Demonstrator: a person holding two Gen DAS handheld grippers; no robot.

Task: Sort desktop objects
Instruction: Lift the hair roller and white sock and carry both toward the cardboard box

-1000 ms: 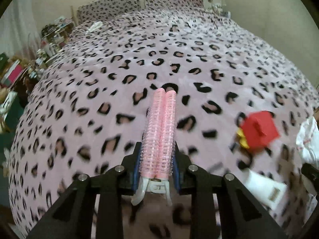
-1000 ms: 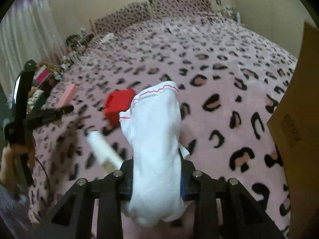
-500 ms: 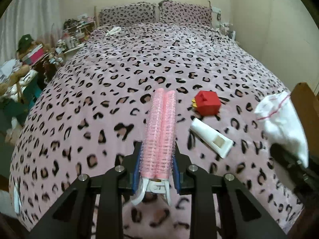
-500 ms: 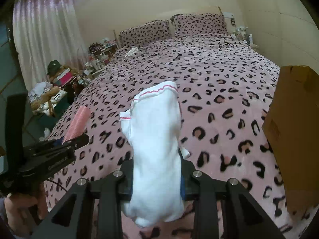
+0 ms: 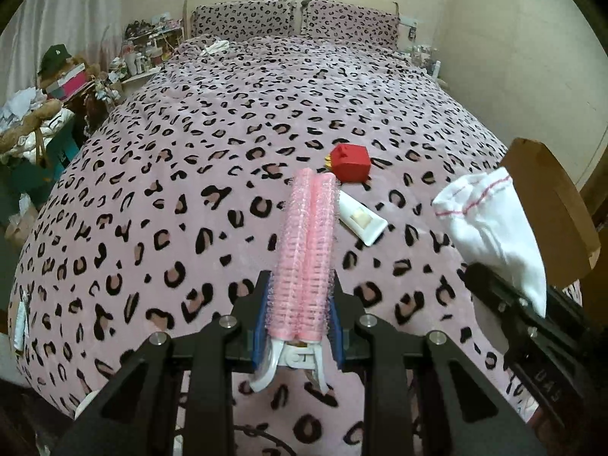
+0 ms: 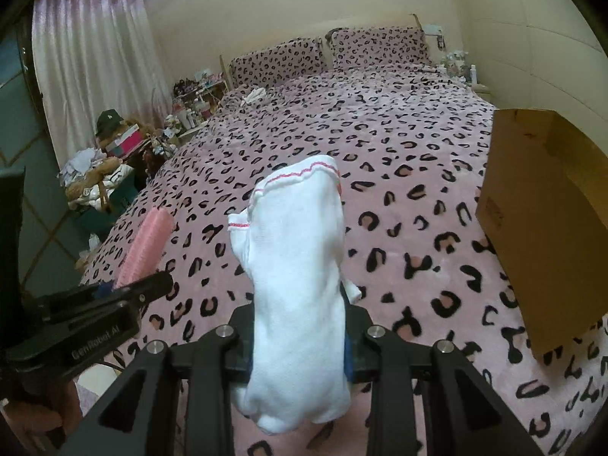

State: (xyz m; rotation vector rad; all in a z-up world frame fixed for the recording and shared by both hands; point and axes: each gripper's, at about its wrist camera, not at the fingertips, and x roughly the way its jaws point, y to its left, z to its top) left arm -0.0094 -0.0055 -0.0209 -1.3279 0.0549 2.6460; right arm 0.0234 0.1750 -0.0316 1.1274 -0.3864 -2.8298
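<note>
Both hands loaded and mid-carry above the leopard-print bed [image 5: 190, 174]: left gripper [image 5: 300, 304] jaws clamped on the pink bristly hair-roller clip [image 5: 307, 250], right gripper [image 6: 300, 326] jaws clamped on the white fabric sock [image 6: 296, 266]. Next, I'd say, swing right over the brown cardboard box [image 6: 547, 220] and drop. Red cube toy [image 5: 349, 162] and white tube [image 5: 361, 218] wait on the bed.

Left tool [image 5: 300, 323]: matte black angular arms showing silver screw heads, blue pads lining the finger insides. Right tool [image 6: 298, 338]: showing the same build. White lettering "GenRobot.AI" running along the left tool's black side.
</note>
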